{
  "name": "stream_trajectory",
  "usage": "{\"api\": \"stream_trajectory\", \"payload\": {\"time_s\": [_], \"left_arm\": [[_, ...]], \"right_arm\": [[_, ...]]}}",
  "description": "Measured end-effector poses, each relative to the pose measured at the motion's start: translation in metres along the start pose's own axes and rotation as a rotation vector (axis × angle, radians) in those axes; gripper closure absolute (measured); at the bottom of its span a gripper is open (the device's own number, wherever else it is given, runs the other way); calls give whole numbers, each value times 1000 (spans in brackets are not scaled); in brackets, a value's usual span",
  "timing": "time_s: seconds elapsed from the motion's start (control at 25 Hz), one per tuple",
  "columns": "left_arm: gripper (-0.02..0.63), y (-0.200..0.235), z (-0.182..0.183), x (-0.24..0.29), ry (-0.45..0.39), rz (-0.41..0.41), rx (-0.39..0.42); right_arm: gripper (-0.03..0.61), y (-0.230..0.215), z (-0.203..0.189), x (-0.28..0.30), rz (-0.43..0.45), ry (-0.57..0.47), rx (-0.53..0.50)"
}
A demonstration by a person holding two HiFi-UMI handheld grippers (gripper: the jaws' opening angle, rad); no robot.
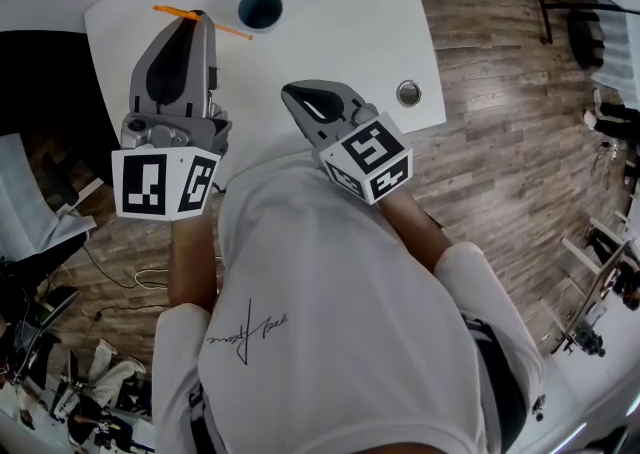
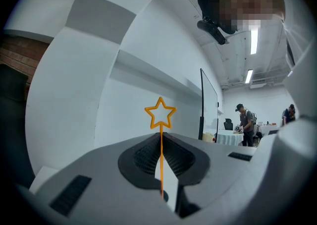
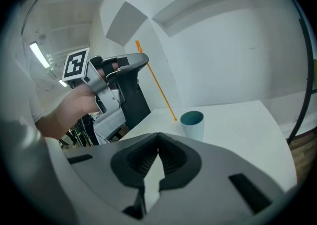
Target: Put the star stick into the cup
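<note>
The orange star stick [image 2: 160,140] is clamped between the jaws of my left gripper [image 2: 161,158], with its star end [image 2: 160,113] pointing up past the jaws. In the head view the stick [image 1: 232,30] lies across the left gripper's tip [image 1: 197,18], its free end reaching toward the teal cup [image 1: 260,9] just to the right. The right gripper view shows the stick [image 3: 157,85] slanting down from the left gripper [image 3: 142,61], its lower end just left of and above the cup [image 3: 192,124]. My right gripper [image 1: 291,93] is shut and holds nothing, nearer the table's front edge.
The white table [image 1: 340,32] has a round metal grommet [image 1: 408,93] near its right front corner. Wooden floor [image 1: 500,142] lies to the right, cables and clutter at the lower left [image 1: 60,362]. A white wall [image 2: 74,95] stands behind the table.
</note>
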State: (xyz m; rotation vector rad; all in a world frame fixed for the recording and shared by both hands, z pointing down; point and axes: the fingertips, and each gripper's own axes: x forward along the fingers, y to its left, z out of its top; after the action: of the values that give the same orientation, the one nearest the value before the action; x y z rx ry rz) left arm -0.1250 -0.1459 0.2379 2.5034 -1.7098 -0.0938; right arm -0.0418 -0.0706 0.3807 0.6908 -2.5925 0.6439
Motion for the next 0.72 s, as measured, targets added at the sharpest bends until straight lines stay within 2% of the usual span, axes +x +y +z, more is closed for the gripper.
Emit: {"api": "stream_trajectory", "payload": {"time_s": [0.72], "left_arm": [[595,5,-8,27,20,8,-23]], "right_arm": [[570,-18,-6,-5,6,24,16]]}}
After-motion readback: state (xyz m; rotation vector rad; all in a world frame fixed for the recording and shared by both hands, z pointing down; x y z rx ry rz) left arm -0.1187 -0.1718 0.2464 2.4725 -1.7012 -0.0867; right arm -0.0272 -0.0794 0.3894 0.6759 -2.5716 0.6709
